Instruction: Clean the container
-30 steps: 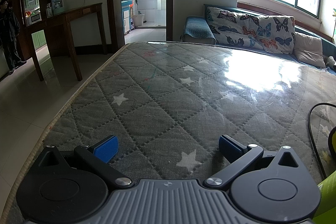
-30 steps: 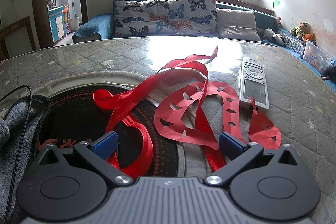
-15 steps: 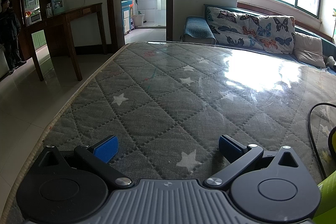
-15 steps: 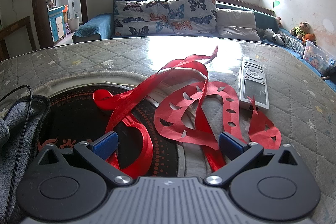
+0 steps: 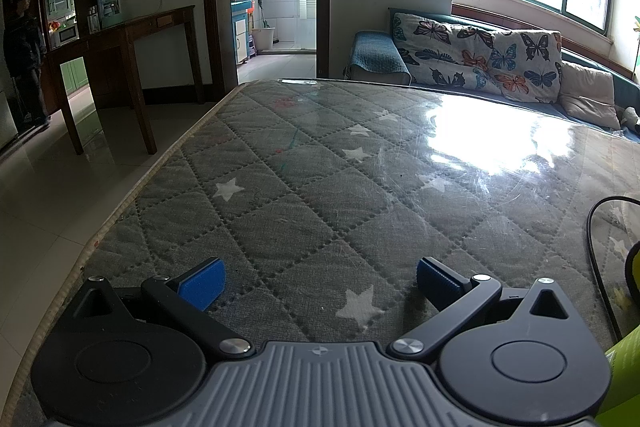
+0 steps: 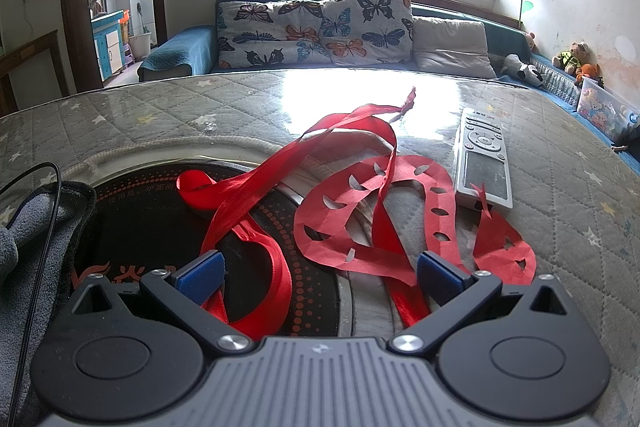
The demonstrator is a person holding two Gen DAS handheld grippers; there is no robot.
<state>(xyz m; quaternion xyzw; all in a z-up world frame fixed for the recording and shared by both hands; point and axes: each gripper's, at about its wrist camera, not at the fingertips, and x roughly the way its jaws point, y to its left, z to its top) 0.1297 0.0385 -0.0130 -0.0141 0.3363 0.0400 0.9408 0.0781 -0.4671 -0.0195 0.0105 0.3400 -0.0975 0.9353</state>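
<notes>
Left gripper (image 5: 318, 277): jaws spread wide, nothing between them. Blue pads (image 5: 203, 283) low over the table (image 5: 280, 187), which has a grey quilted cover with white stars under a clear glossy sheet. Bare quilting ahead of this gripper. A black cable (image 5: 596, 247) curves in at the right edge of the left wrist view; a yellow-green object (image 5: 624, 375) shows at the lower right corner, too cropped to identify.

Right gripper (image 6: 320, 271): jaws also spread wide, holding nothing. Directly ahead and partly under its left finger lies a round black cooktop (image 6: 140, 227), set in the table, with a metal rim, orange dot ring and orange printing. Whether this is the container to be cleaned, I cannot tell; no clear container shows in either view.

A red ribbon (image 6: 256, 195) loops across the cooktop surface and passes between the two fingers, one loop lying just beside the left blue pad. A red paper cutout (image 6: 360, 211) with small slits lies to the right of the ribbon, over the cooktop rim and onto the quilting, its lower edge near the right pad. A grey remote control (image 6: 482, 159) lies beyond the cutout, right of centre, one end touched by the red paper. A grey cloth (image 6: 32, 239) sits at the left edge, overlapping the cooktop, with a black cable (image 6: 52, 219) running over it.

Background: sofa with butterfly cushions (image 6: 316, 27) under a bright window; a person (image 5: 24, 55) stands far left in the left wrist view.
</notes>
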